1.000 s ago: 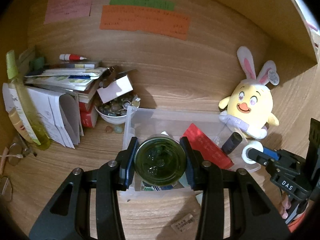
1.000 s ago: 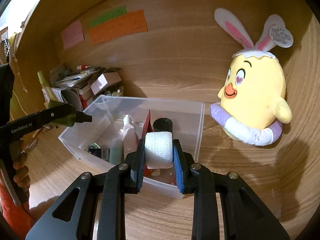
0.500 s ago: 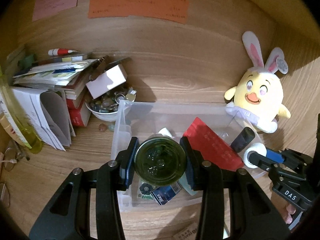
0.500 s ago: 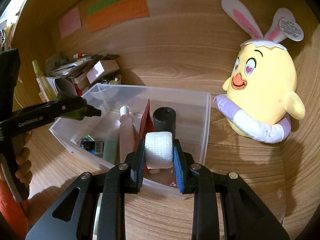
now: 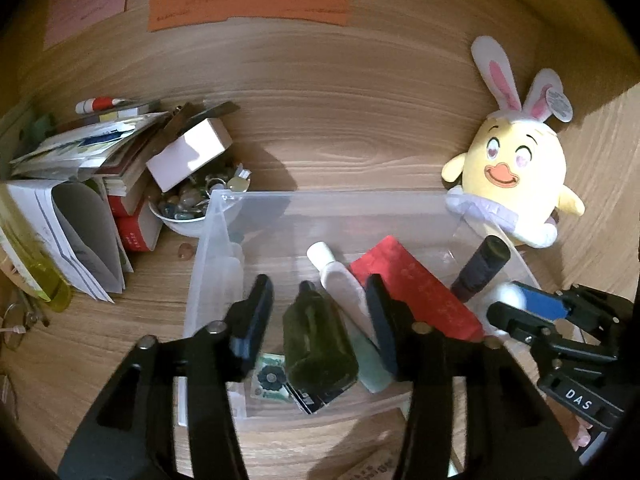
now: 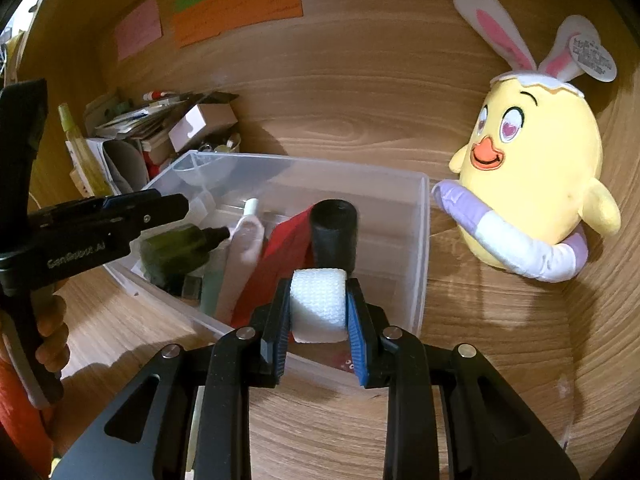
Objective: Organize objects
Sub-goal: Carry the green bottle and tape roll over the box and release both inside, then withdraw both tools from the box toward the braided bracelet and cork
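Left tongs (image 5: 318, 312) just opening, green bottle (image 5: 318, 344) freed, seemingly in bin (image 5: 208, 248)

Left gripper (image 5: 318, 328): black angular frame, silver screws at pivots, dark blue pads, white "GenRobot.AI" lettering on side. Right gripper (image 6: 318, 312): matching black frame, silver screws, ribbed blue pads, white "DAS" label. Orange sleeve (image 6: 16, 412) at left hand.

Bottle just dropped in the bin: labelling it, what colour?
Dark green bottle; the left wrist view shows it best.
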A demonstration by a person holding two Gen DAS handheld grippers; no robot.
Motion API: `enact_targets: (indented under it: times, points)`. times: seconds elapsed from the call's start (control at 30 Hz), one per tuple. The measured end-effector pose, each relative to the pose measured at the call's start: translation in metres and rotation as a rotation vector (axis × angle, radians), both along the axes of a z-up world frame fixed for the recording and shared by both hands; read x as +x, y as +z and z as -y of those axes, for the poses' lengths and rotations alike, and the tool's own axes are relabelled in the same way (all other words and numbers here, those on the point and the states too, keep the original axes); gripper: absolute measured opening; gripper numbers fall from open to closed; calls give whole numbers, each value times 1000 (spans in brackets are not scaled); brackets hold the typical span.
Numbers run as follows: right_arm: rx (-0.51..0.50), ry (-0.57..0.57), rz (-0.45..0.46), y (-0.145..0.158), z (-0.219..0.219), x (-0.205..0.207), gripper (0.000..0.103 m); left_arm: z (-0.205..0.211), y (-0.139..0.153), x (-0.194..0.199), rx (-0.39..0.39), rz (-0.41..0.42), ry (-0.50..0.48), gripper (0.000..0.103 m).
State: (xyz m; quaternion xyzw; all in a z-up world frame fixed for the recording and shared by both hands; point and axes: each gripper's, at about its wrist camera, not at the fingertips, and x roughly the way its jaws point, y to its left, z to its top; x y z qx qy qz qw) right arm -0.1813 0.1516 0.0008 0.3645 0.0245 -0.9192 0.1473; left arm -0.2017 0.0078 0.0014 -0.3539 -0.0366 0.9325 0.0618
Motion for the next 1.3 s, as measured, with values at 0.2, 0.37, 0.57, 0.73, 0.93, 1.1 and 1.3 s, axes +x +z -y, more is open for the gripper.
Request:
enact_targets:
  times: [0.2,0.37,0.57,0.73,0.93,1.1,1.3]
  points:
    - [-6,2,-28,6,0,7,52,-3,8,10,-7,-29,1,68]
    - [-29,20,-31,12,0,12,66,-7,18,23,-9,-56,-1,77]
    - [-74,37,-38,21,-5,24,80,-9,27,39,-32,-82,7,90]
    - [-65,28,-42,25,-6,35,82,-6,33,51,-18,-83,6,96]
    - [-64,37,-31,24,-10,48,82,-1,32,68,-15,-69,11,96]
    - [-62,47,-13,17,-10,61,83,3,23,85,-33,-52,21,97]
    - [-40,77,23,4,-4,77,83,10,4,103,-70,-3,42,97]
